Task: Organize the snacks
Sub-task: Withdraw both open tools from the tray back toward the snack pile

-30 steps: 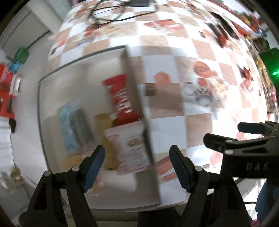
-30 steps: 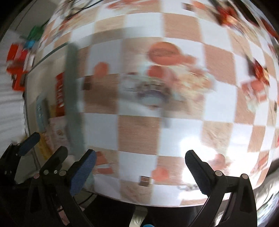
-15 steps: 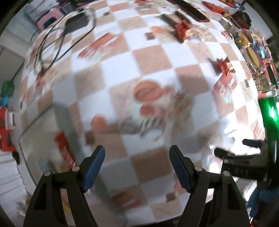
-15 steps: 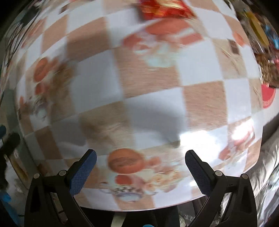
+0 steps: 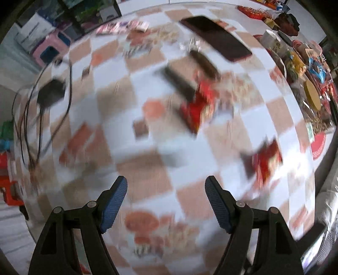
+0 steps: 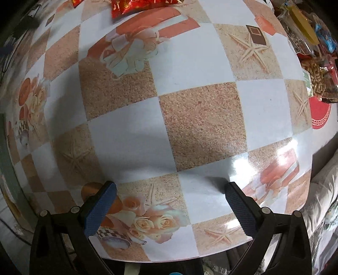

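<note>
Red snack packet [image 5: 197, 110] lies well ahead of my left fingers, roughly between their lines and a touch to the right, flat on the checked tablecloth [image 5: 145, 182]; it is smeared by blur, so I cannot read its edges. A second red packet [image 5: 267, 161] sits nearer, off to the right of my right-hand pad. Dark bars [image 5: 179, 84] lie just beyond the first packet, and a black phone [image 5: 215, 46] farther out. My left gripper [image 5: 165, 203] is spread wide and empty. My right gripper [image 6: 169, 206] is also wide apart, holding nothing, over bare cloth, with only a red wrapper [image 6: 143, 6] at the far edge beyond its tips. I judge this the reach for the next snack: I need to steady up, line the pads across one packet, then come down and close.
</note>
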{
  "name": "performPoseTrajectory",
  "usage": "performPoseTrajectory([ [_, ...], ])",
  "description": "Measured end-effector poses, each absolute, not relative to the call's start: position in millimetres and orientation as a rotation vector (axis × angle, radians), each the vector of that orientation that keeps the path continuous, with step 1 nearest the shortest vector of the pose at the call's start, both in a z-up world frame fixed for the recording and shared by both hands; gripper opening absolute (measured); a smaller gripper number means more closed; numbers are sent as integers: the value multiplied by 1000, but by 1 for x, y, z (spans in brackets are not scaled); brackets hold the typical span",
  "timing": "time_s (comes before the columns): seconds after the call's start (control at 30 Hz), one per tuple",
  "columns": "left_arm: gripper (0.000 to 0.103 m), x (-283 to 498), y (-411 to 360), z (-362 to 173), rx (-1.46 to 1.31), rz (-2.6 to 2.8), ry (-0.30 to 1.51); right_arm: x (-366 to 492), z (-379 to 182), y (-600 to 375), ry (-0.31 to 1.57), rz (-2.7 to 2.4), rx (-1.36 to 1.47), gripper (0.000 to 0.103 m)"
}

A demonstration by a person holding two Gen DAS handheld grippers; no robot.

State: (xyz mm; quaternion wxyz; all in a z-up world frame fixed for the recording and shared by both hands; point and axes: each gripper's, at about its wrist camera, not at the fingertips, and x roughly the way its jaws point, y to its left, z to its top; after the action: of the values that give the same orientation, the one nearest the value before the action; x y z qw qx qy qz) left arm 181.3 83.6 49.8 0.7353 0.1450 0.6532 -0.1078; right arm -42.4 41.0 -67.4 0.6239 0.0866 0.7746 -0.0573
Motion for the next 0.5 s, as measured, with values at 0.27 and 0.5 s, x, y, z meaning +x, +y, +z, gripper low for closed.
performPoseTrajectory([
  [0.27,79,219,45,34,375,-234,1397,-53,-70,61,1791,-120,201,103],
  [0.5,45,222,30,10,337,-233,1424,-56,-70,67,1789,-77,148,103],
])
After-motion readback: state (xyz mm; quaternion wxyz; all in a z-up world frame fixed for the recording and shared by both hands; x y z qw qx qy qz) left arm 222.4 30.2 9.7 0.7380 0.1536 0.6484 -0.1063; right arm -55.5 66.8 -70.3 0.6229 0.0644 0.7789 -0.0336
